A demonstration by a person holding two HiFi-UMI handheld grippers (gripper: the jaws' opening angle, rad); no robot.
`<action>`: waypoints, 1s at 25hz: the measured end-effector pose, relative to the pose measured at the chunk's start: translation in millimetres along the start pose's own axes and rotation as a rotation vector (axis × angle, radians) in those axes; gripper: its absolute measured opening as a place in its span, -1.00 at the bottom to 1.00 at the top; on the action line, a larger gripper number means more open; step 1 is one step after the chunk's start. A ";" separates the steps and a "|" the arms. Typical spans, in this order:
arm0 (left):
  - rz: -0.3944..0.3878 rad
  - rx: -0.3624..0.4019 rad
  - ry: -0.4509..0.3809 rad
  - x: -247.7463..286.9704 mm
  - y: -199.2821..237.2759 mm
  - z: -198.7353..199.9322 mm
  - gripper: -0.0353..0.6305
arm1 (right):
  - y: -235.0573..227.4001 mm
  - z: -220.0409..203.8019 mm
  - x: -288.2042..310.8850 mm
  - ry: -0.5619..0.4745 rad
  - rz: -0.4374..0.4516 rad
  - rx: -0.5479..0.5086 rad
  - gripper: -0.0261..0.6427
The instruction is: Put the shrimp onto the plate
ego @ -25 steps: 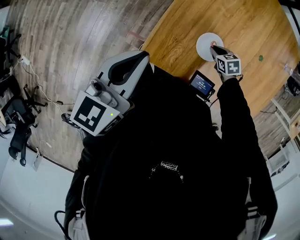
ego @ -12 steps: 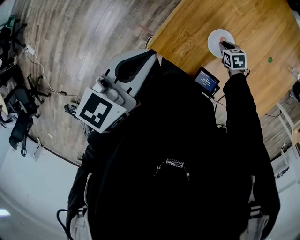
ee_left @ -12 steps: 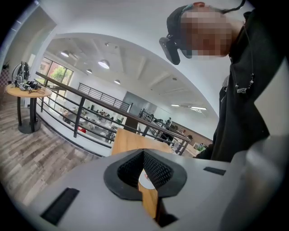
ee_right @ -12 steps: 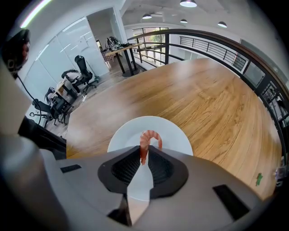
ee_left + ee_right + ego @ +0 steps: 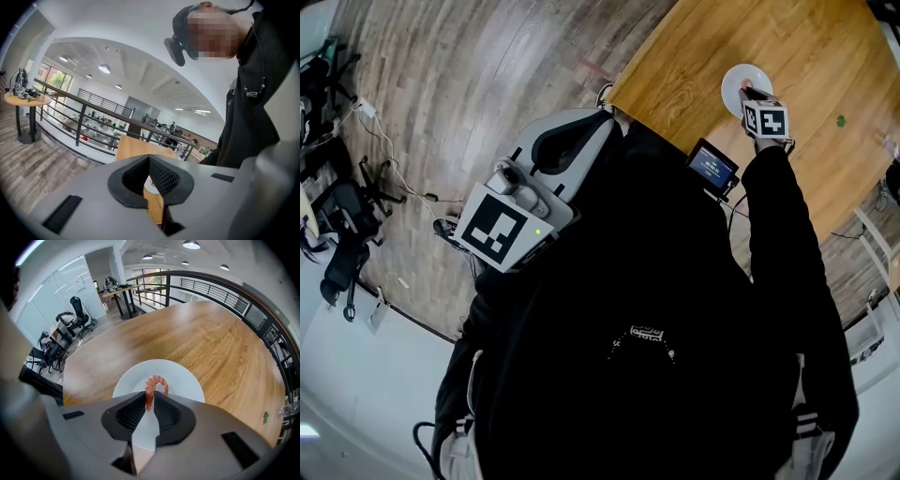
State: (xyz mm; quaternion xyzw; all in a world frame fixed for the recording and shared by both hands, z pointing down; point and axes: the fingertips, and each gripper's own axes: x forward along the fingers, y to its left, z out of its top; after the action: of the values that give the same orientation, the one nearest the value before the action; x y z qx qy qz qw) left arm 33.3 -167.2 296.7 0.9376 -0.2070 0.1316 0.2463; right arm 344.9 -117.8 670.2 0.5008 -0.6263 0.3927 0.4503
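Orange-pink shrimp (image 5: 153, 384) is curling out just past the tips of my right gripper (image 5: 149, 403), whose jaws are clamping its lower end. I am holding it over a white plate (image 5: 185, 380), which is lying directly ahead of and beneath those jaws on the wooden table (image 5: 211, 343); whether the shrimp is touching the plate I cannot tell. A small green object (image 5: 265, 417) is lying well off to that gripper's right. I am keeping my left gripper (image 5: 149, 163) up beside my chest, away from the table, its pads meeting at the tips with nothing between them.
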 end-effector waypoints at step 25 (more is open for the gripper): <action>-0.151 0.189 -0.117 -23.3 28.0 48.6 -0.88 | 9.9 12.6 32.8 -0.039 -0.112 0.216 -0.72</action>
State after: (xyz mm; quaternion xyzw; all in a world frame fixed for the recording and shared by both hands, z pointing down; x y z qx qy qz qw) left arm 7.2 -207.0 259.0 0.9756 -0.1364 0.0768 0.1537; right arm 330.0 -136.8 697.7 0.5880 -0.5602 0.4222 0.4026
